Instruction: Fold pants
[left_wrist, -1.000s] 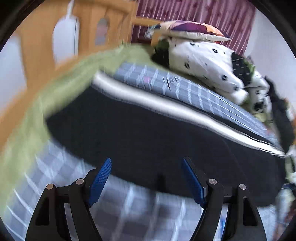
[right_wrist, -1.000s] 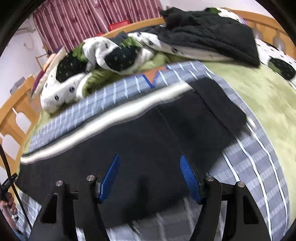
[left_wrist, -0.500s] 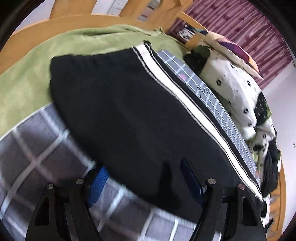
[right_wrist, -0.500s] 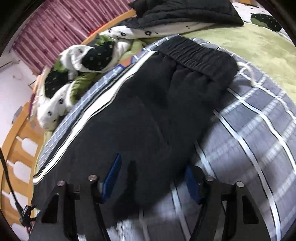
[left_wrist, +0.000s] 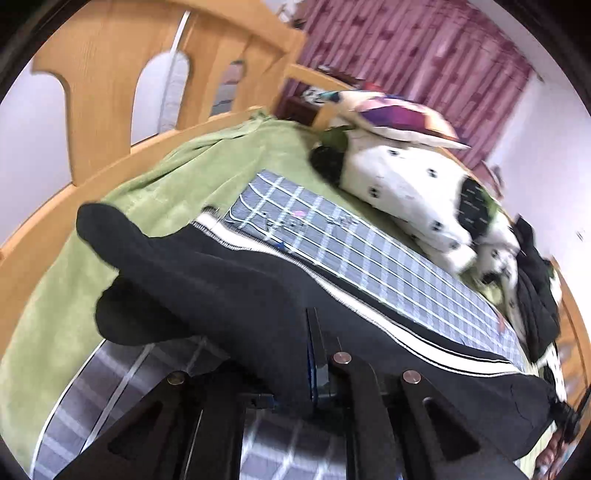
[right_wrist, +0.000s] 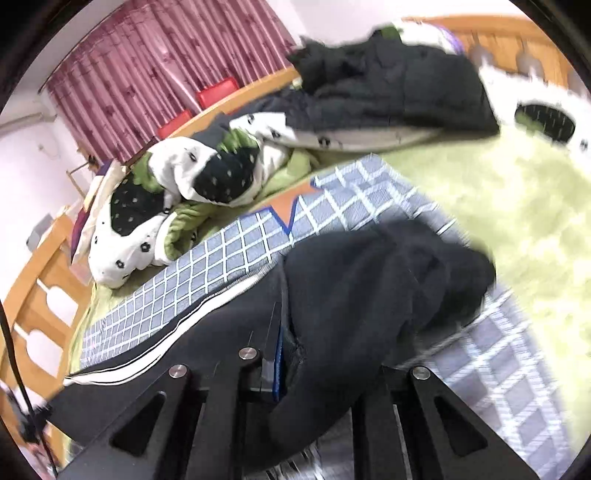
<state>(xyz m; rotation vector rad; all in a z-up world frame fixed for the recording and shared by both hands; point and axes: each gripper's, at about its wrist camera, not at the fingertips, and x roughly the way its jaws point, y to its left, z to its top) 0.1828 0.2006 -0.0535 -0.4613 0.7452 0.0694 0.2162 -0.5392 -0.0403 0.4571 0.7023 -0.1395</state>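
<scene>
The black pants (left_wrist: 229, 288) with a white side stripe (left_wrist: 399, 328) lie across a grey checked blanket (left_wrist: 354, 240) on the bed. My left gripper (left_wrist: 295, 354) is shut on the near edge of the pants at the leg end and lifts it off the blanket. My right gripper (right_wrist: 295, 350) is shut on the near edge of the pants (right_wrist: 362, 288) at the waistband end and lifts it too. The cloth hides one finger of each gripper.
A green bedspread (left_wrist: 173, 181) covers the bed inside a wooden bed frame (left_wrist: 107, 77). A spotted white and black duvet (left_wrist: 413, 184), a pillow (left_wrist: 399, 118) and a dark coat (right_wrist: 399, 81) are heaped along the far side. Striped red curtains (right_wrist: 155, 66) hang behind.
Both grippers went from open above the pants to shut on the near edge. The edge has risen off the blanket at both ends.
</scene>
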